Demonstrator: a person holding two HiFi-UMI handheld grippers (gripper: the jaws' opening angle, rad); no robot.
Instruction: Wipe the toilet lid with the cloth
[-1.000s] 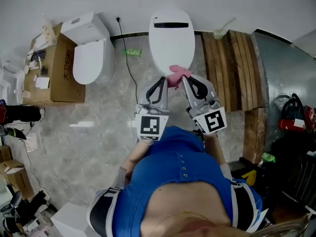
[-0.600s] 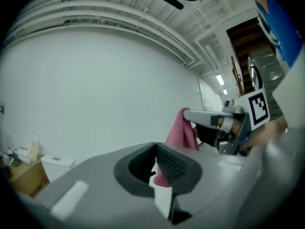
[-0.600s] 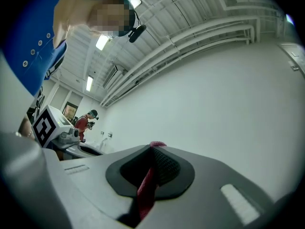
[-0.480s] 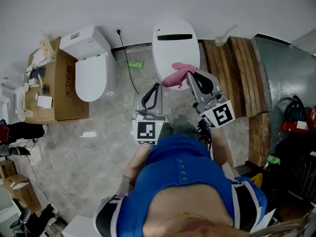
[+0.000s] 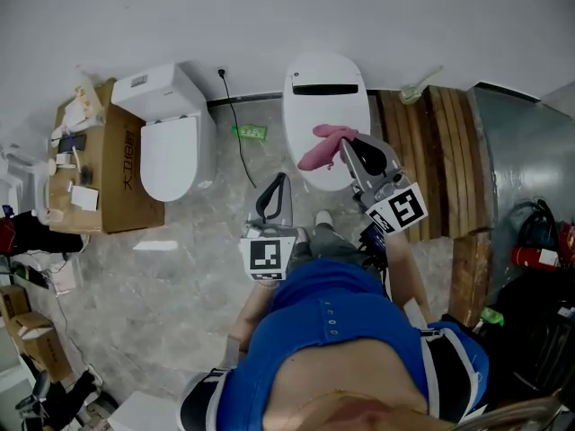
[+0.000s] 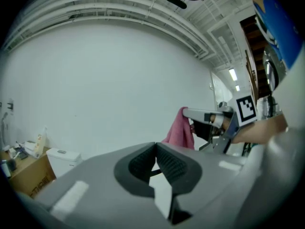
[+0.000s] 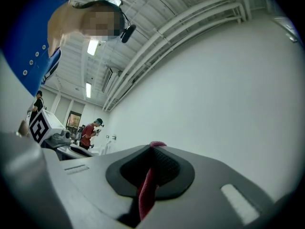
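The grey marbled floor point(image 5: 171, 277) fills most of the head view, bounded by a white wall point(image 5: 269, 16) along the top edge. A person in a blue shirt point(image 5: 341, 330) occupies the lower centre of the frame. A stack of wooden planks point(image 5: 431, 142) lies at the upper right. A cardboard box point(image 5: 121, 187) sits at the left edge, with a second toilet point(image 5: 171, 142) just beside it.

The toilet lid point(image 5: 325, 106) is at the upper centre, shut, with its rear against the wall. A black cable point(image 5: 235, 133) runs down from the wall between the two toilets, and a small green item point(image 5: 249, 133) lies on the floor beside it.

The right tool point(image 5: 346, 146) is positioned over the front portion of the lid, with its marker cube point(image 5: 400, 209) toward the person. In the right gripper view its jaws are clenched on the pink cloth point(image 5: 319, 146), a strip of which passes between them. The cloth hangs from the jaw tips over the lid's front half; contact between cloth and lid cannot be determined.

The left tool point(image 5: 278, 180) is positioned over the floor, just left of the lid's front edge and apart from the cloth. In the left gripper view its jaws are pressed together tip to tip with nothing between them.
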